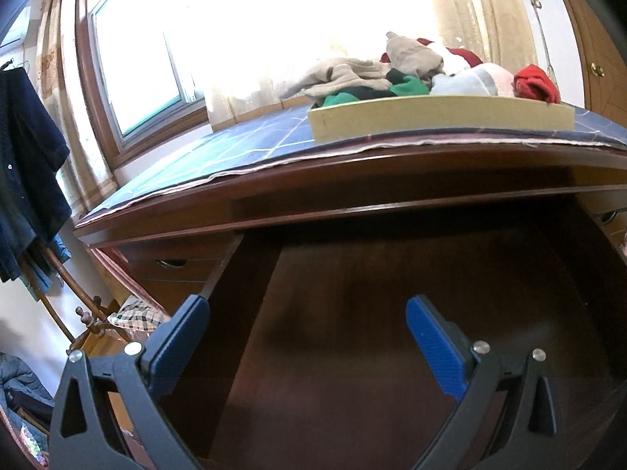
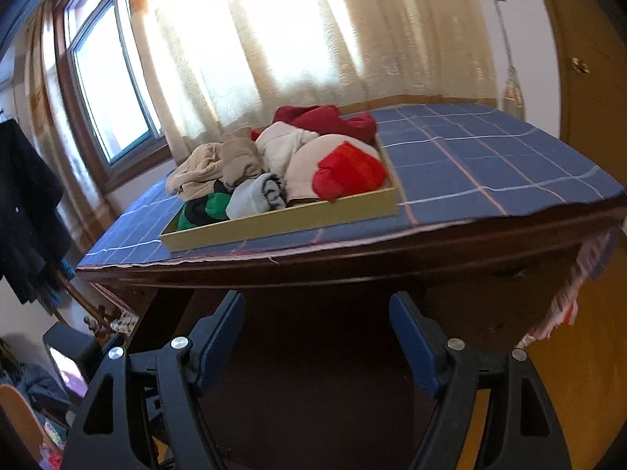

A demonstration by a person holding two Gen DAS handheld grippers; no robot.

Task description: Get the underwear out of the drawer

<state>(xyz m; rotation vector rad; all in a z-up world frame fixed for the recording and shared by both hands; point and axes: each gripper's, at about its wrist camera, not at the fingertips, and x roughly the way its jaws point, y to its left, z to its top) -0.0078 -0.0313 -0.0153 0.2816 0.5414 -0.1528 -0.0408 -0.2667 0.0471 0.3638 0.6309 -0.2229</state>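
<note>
A dark wooden drawer [image 1: 392, 313] stands pulled out under the desktop, and its floor looks bare in the left wrist view. My left gripper [image 1: 307, 309] hangs open over it, nothing between its blue pads. A heap of underwear [image 2: 282, 160] in beige, red, white, grey and green fills a shallow yellow tray [image 2: 274, 223] on the desktop. The same heap [image 1: 423, 70] and tray [image 1: 439, 117] show in the left wrist view. My right gripper [image 2: 317, 305] is open and empty, below the desk's front edge and in front of the tray.
A blue checked cloth [image 2: 470, 164] covers the desktop [image 1: 352, 176]. A curtained window [image 2: 109, 90] is behind it. Dark clothes [image 1: 27, 172] hang on a rack at the left. A wooden door [image 2: 588, 98] stands at the right. A smaller closed drawer [image 1: 172, 270] sits left of the open one.
</note>
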